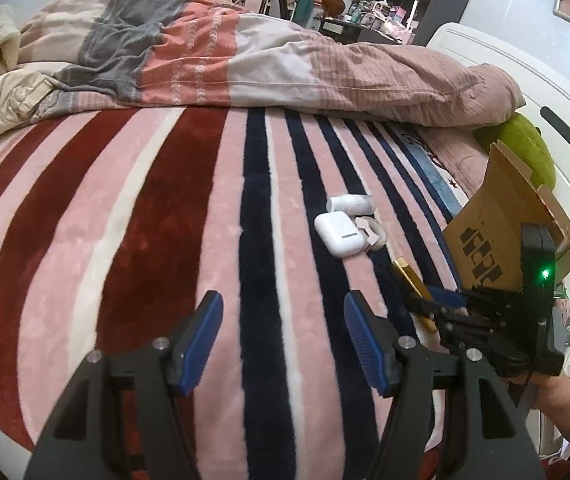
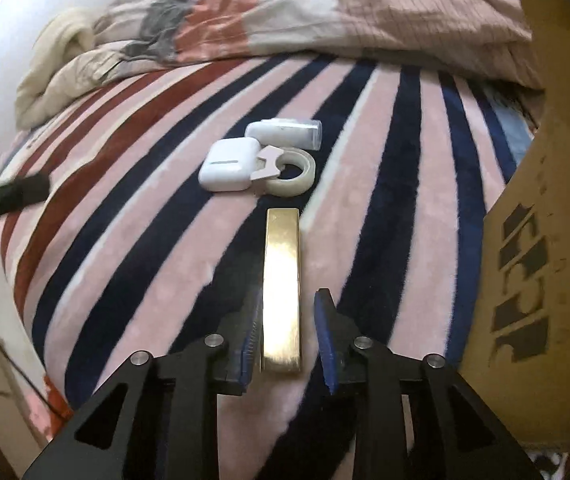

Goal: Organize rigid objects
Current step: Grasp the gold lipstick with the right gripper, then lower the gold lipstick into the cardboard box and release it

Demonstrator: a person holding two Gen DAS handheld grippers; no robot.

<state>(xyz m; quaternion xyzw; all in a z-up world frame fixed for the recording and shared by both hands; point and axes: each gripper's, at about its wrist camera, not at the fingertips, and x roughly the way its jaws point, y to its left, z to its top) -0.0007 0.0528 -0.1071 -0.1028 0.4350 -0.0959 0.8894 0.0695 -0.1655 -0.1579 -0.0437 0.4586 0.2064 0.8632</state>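
Gold bar (image 2: pixel 282 288) lies between right claw's (image 2: pixel 288 336) parted fingers.

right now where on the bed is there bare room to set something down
Free: the striped blanket ahead of the left gripper, out to the rumpled duvet. Crowded: the right side, where the earbud case, white tube, tape roll, gold bar between the right gripper fingers, and cardboard box cluster.

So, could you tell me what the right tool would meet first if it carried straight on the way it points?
The long flat gold metal bar already lies between the right tool's open pads. Beyond its far end, the clear tape roll comes next, though depth is hard to judge.
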